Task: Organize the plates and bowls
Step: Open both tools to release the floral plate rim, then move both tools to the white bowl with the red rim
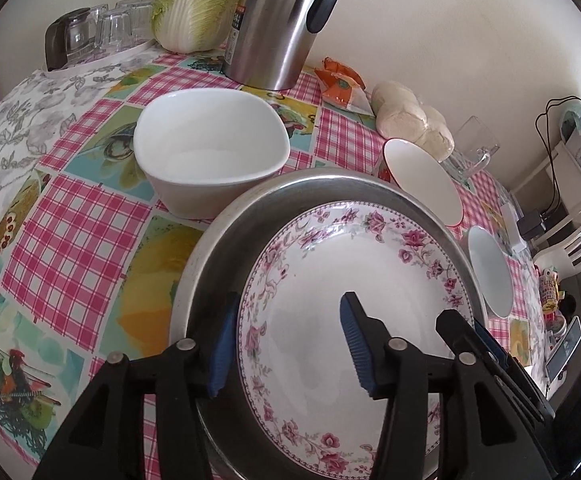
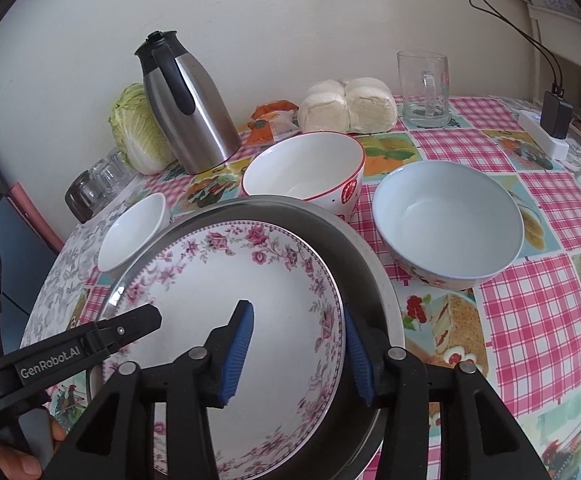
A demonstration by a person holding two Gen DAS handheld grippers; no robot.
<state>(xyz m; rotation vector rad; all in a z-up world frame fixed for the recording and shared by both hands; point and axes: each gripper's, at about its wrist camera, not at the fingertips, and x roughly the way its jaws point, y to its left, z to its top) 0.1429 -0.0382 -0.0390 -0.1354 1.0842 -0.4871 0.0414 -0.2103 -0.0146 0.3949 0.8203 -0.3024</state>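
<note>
A pink-flowered white plate (image 1: 354, 280) lies inside a round metal pan (image 1: 218, 248) on the checked tablecloth; both also show in the right wrist view, the plate (image 2: 194, 280) and the pan (image 2: 362, 264). My left gripper (image 1: 286, 348) is open, its fingers astride the plate's left rim. My right gripper (image 2: 298, 352) is open, its fingers astride the plate's right rim. A white squarish bowl (image 1: 210, 140), a red-rimmed bowl (image 2: 310, 168) and a pale blue bowl (image 2: 446, 216) stand around the pan.
A steel thermos jug (image 2: 186, 112), a napa cabbage (image 2: 138, 128), a tray of glasses (image 1: 98, 32), wrapped buns (image 2: 350, 104), a snack packet (image 2: 274, 120) and a glass mug (image 2: 424, 88) stand along the wall. A power strip (image 2: 546, 132) lies at the far right.
</note>
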